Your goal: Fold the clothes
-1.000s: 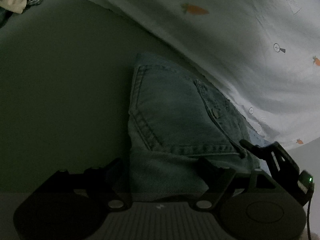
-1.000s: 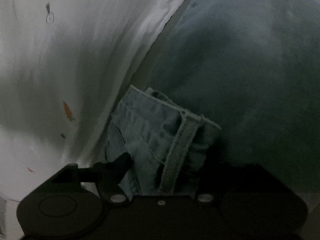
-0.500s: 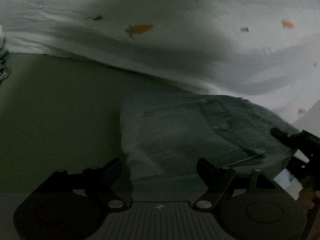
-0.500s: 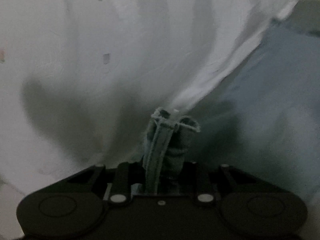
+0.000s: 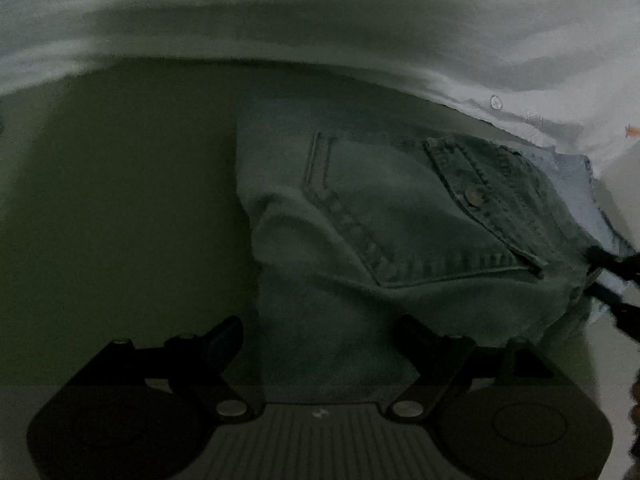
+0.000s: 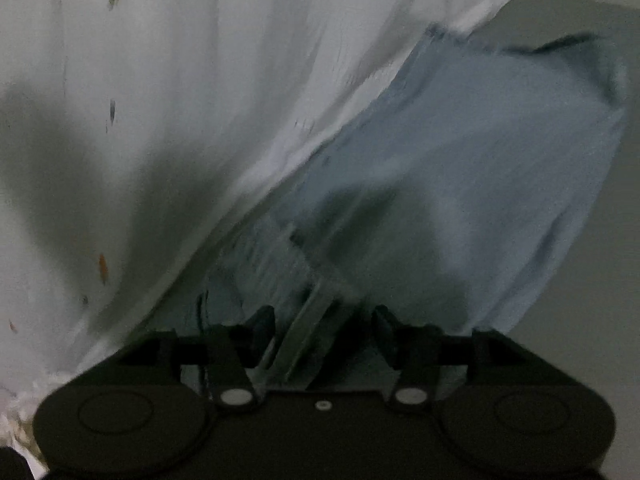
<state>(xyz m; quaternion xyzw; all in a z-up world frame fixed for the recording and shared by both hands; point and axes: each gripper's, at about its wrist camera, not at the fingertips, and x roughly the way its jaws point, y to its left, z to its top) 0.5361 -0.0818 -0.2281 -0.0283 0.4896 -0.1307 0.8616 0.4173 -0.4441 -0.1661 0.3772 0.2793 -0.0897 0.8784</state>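
A folded pair of blue jeans (image 5: pixel 400 232) lies on the grey surface, back pocket with a metal button up. My left gripper (image 5: pixel 320 332) is open, its fingers spread over the near edge of the jeans. My right gripper (image 6: pixel 324 320) is open, with a denim belt loop and waistband edge (image 6: pixel 308 328) lying loosely between its fingers. The right gripper's fingertips (image 5: pixel 608 276) show at the far right of the left wrist view, at the jeans' right edge. In the right wrist view the jeans (image 6: pixel 460 184) look pale blue and motion-blurred.
A white shirt with small carrot prints (image 5: pixel 360 20) lies just behind the jeans and partly over their far edge; it fills the left of the right wrist view (image 6: pixel 140 120). Bare grey surface (image 5: pixel 120 200) lies left of the jeans.
My right gripper was shut on the bunched waistband half a second ago and has now opened, letting the denim drop. The left gripper stayed open and shifted closer over the jeans.
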